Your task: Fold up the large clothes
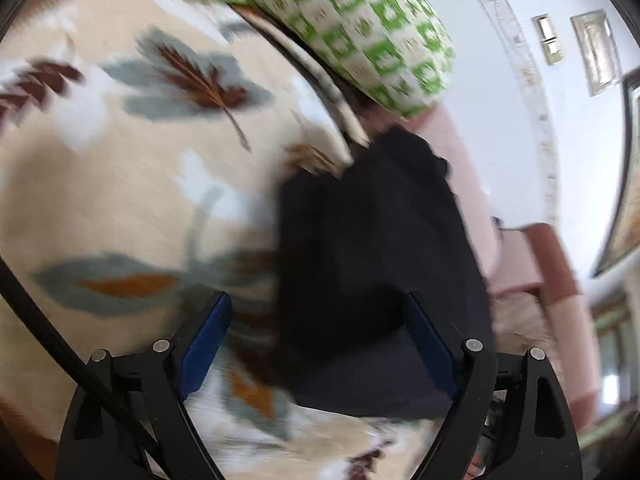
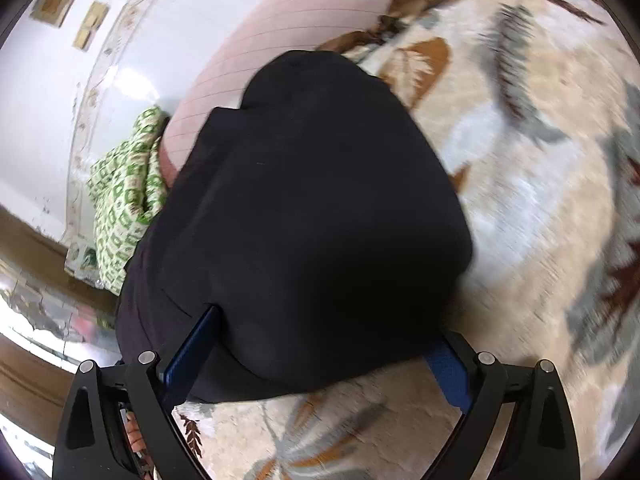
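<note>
Two black grippers with blue pads over a leaf-patterned cream blanket [image 1: 120, 184]; left gripper [image 1: 318, 320] spread wide, right gripper [image 2: 320, 344] likewise apart, dark navy folded garment [image 2: 304, 200] lying between each pair; green-checked cloth [image 1: 360, 24] beyond

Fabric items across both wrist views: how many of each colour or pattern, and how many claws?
Black garment: 1
Green-and-white checked cloth: 1
Beige leaf-print blanket: 1
Claws, both open: 2, left claw and right claw
Total: 5
</note>
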Motion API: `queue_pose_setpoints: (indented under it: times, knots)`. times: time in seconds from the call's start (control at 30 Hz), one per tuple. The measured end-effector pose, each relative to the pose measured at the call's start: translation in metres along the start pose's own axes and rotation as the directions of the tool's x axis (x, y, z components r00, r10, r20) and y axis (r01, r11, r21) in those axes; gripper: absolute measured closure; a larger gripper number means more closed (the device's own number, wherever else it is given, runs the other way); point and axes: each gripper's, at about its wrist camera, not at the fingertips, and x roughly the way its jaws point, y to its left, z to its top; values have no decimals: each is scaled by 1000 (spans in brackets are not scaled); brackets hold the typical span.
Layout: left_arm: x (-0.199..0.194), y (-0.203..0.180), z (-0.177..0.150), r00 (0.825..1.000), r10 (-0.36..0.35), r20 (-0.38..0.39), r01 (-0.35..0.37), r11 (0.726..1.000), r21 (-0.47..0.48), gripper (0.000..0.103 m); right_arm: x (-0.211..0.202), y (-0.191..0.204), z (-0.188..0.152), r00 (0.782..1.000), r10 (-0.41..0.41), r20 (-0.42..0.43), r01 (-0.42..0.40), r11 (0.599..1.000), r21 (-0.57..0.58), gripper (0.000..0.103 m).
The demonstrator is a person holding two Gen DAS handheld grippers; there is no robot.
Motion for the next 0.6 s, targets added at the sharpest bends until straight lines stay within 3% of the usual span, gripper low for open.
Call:
queue_pose_setpoints:
  times: [0.1,0.2,0.3,0.4,0.47,0.53,0.6]
  knots:
    - [12,-13,-5,997,-61,-48,62,997,39,16,4,1,3,1000,13,3,-13,1000,2,0]
    - [23,-31,-13,1000,1,-32,3,992,129,10,1,-9,5,999,41,8,-41,998,37,0]
    - [29,-34,-15,1000,-5,-15,7,996,90,9,11,-13,7,998,59,10,-60,997,48,0]
    - [30,-44,-17,1000,27,-14,-26,996,89,24,13,-12,10,997,75,16,-76,993,92,1]
    - [22,-57,-17,998,58,7,-58,992,108,38,4,-7,12,997,69,21,-71,994,82,11]
    - [16,-68,-16,997,77,25,-79,987,137,46,-6,-3,17,995,92,24,-93,993,75,29]
    - [7,-81,-18,996,78,40,-84,985,148,49,-16,-4,21,990,141,25,-143,985,99,39]
